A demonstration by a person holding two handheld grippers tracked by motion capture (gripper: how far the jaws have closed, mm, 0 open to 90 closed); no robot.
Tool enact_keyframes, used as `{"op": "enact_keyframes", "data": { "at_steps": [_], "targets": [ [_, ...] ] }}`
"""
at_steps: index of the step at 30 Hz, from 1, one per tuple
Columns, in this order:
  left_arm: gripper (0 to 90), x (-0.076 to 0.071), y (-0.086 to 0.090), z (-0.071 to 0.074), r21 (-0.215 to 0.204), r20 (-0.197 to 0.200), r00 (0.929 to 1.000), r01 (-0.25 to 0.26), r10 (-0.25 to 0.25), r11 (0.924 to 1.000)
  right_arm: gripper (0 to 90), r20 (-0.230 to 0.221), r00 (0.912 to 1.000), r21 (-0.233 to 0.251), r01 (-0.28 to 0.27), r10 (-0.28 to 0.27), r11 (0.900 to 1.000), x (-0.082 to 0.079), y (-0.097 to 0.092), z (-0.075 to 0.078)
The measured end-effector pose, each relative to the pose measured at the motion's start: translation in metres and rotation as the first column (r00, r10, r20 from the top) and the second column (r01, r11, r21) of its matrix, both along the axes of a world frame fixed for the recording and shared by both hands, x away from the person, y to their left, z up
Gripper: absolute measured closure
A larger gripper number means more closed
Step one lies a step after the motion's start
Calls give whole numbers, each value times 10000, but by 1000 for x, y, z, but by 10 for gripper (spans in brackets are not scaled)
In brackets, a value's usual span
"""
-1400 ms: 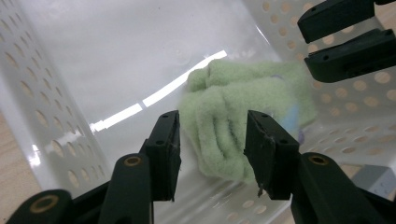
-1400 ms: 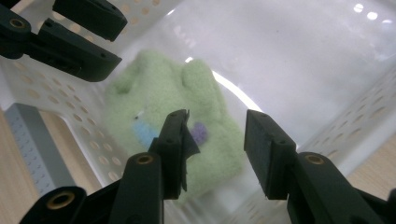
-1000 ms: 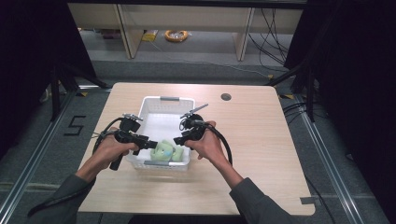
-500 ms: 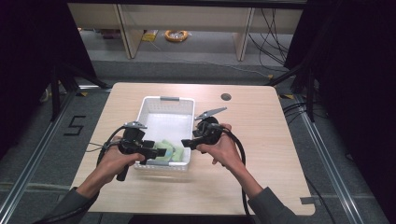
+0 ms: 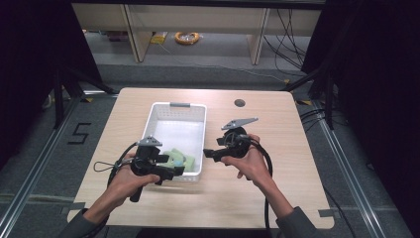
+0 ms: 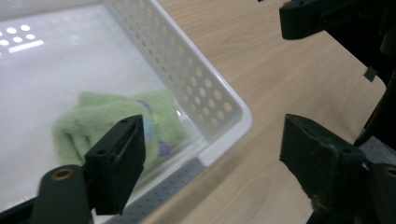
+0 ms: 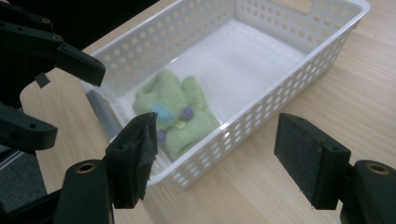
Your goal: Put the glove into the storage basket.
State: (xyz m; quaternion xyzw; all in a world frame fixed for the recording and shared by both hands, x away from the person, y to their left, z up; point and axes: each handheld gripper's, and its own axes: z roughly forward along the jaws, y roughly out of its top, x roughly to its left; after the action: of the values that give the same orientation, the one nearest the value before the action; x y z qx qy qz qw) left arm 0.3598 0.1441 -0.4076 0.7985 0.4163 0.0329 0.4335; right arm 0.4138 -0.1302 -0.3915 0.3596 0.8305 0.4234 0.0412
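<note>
Just one green cloth (image 7: 175, 114), one white basket (image 7: 299, 77), two hand-held grippers

jaws: black, blocky, rough flat pads, brass-coloured rivets
cables: black, looped
top plates: grey, three-cornered
sleeves: grey

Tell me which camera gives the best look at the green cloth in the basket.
The right gripper view: the green cloth lies unobstructed in the white basket, its blue and purple spots clear. In the left gripper view a jaw covers part of it; the high view shows it small and partly hidden.
</note>
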Motion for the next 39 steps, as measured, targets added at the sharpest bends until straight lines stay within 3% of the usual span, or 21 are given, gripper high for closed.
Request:
{"op": "enact_keyframes", "data": {
  "at_steps": [1, 5, 6, 17, 19, 23, 25, 30, 31, 34, 38, 39],
  "targets": [
    [192, -2, -2, -1, -80, 56, 10000, -38, 39, 10000, 312, 95, 9999, -123, 62, -61, 9999, -1, -3, 1],
    [151, -10, -7, -2, -334, 172, 9996, 217, -212, 9992, 306, 188, 9998, 138, 102, -105, 9999, -4, -12, 1],
    [151, -12, -7, -2, -317, 187, 9993, 329, -324, 9990, 305, 69, 9998, 213, 163, -164, 9996, -6, -13, 2],
    [151, -31, -22, -2, -475, 556, 9960, 728, -701, 9962, 303, 521, 9981, 529, 311, -339, 9981, -25, -40, -2],
    [151, -33, -23, -2, -422, 628, 9953, 767, -740, 9962, 303, 601, 9974, 441, 382, -408, 9983, -27, -42, -2],
    [151, -36, -27, -5, -486, 622, 9948, 841, -810, 9953, 303, 400, 9978, 717, 501, -531, 9962, -36, -47, -3],
    [151, -37, -28, -6, -546, 633, 9942, 901, -866, 9944, 303, 764, 9964, 710, 321, -376, 9970, -40, -52, -6],
    [151, -39, -31, -12, -458, 631, 9935, 979, -949, 9941, 302, 900, 9956, 611, 221, -275, 9979, -46, -57, -8],
    [151, -39, -32, -14, -555, 573, 9942, 947, -915, 9940, 302, 541, 9976, 809, 381, -426, 9960, -51, -58, -9],
    [151, -40, -33, -16, -561, 511, 9946, 930, -901, 9941, 300, 771, 9963, 768, 310, -369, 9966, -52, -61, -12],
    [151, -41, -34, -19, -423, 656, 9937, 932, -904, 9947, 292, 511, 9975, 784, 454, -495, 9959, -57, -65, -15],
    [151, -41, -34, -21, -570, 590, 9941, 946, -913, 9939, 289, 767, 9966, 783, 224, -284, 9967, -57, -69, -19]
  ]
}}
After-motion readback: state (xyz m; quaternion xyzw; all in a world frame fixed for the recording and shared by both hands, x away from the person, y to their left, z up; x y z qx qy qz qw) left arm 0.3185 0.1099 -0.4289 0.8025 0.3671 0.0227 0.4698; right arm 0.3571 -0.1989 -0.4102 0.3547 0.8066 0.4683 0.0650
